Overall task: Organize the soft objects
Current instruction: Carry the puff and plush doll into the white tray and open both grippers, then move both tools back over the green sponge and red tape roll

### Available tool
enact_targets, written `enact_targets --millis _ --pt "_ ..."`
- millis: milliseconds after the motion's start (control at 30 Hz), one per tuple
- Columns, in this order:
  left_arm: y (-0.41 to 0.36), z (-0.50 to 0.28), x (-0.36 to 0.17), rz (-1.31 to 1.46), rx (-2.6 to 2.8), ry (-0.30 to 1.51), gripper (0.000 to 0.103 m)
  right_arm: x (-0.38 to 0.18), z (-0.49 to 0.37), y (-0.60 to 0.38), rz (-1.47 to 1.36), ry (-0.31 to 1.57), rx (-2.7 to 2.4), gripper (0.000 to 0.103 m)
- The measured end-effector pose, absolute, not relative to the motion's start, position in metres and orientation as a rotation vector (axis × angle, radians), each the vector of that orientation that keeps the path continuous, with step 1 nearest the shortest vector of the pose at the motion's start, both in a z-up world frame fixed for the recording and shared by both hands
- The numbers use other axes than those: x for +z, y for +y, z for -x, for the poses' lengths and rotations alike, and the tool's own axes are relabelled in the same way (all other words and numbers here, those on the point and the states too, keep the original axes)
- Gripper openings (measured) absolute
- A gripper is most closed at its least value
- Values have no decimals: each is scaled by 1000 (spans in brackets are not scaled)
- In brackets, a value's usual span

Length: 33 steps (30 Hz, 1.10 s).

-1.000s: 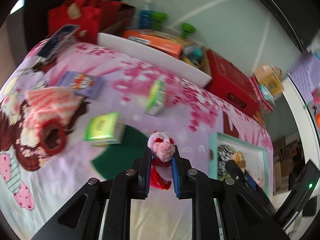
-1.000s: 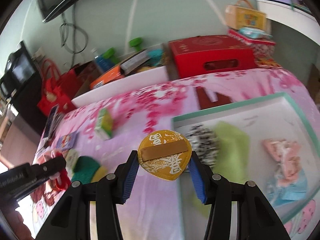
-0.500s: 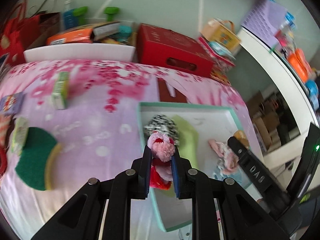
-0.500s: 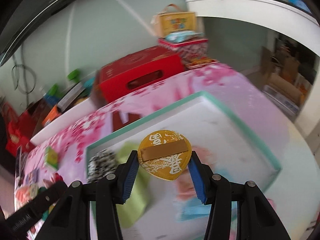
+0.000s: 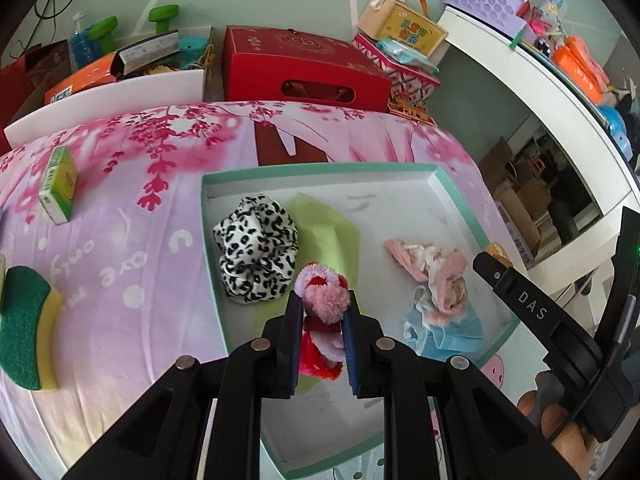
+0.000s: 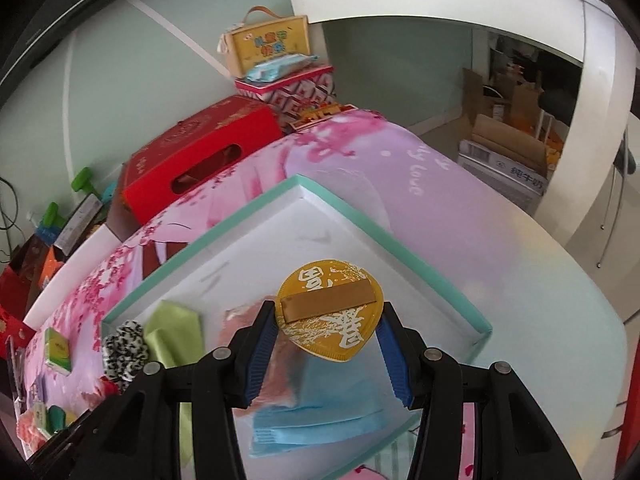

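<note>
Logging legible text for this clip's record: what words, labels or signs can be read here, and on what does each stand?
"DAS": white letters on the right hand-held gripper, seen from the left wrist view.
"Love": white script on the pink bedsheet.
"纯牛奶": on the cardboard carton, blurred, so uncertain.
Gold pouch: large white characters, too stylised to read.
Yellow case, red box, green packet: print too small or blurred.

I count one tray (image 5: pixel 320 170) holding one leopard scrunchie (image 5: pixel 256 250), one green cloth (image 5: pixel 328 236), one blue mask (image 6: pixel 316 420) and one pink bundle (image 5: pixel 436 276). On the bedspread (image 5: pixel 132 280): one sponge (image 5: pixel 24 328), one green box (image 5: pixel 60 186).
</note>
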<state>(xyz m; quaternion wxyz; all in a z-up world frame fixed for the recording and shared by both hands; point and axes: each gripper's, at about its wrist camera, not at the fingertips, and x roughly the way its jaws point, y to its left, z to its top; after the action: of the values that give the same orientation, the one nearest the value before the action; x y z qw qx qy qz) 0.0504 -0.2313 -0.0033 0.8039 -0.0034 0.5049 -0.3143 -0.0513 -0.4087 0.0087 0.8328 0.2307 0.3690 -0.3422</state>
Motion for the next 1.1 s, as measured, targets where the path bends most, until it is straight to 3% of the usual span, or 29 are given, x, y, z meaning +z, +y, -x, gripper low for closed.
enact_targets --millis 167,233,300,333,467,567,667,833,933,967,1100 --pt "-235 -48 -4 -10 -679 1086 21 2 52 -412 -510 802 -735 54" --pt "-235 -48 -3 -10 -683 1089 30 0 52 -413 -511 813 -739 54" --pt "-235 -48 -1 -13 -674 1084 48 -1 52 -413 -513 822 -741 54" --pt "-234 -48 -1 -13 -669 1080 49 -2 51 -413 -514 829 -741 55" --pt "-230 -50 3 -15 -647 1072 62 -5 49 -412 -501 858 -756 68" --pt "-225 -53 4 -13 -624 1067 64 -6 49 -411 -501 871 -759 74" --pt "-220 -56 3 -13 -593 1064 77 -5 49 -410 -486 886 -768 82" --pt "-212 -61 4 6 -551 1052 84 -2 50 -409 -487 894 -768 88" --pt "-206 -64 4 13 -503 1038 94 -1 51 -407 -488 888 -771 103" --pt "-204 -65 3 10 -477 1033 102 1 51 -407 -485 882 -774 103" --pt "-193 -73 -2 29 -414 1044 103 4 52 -406 -486 876 -773 103"
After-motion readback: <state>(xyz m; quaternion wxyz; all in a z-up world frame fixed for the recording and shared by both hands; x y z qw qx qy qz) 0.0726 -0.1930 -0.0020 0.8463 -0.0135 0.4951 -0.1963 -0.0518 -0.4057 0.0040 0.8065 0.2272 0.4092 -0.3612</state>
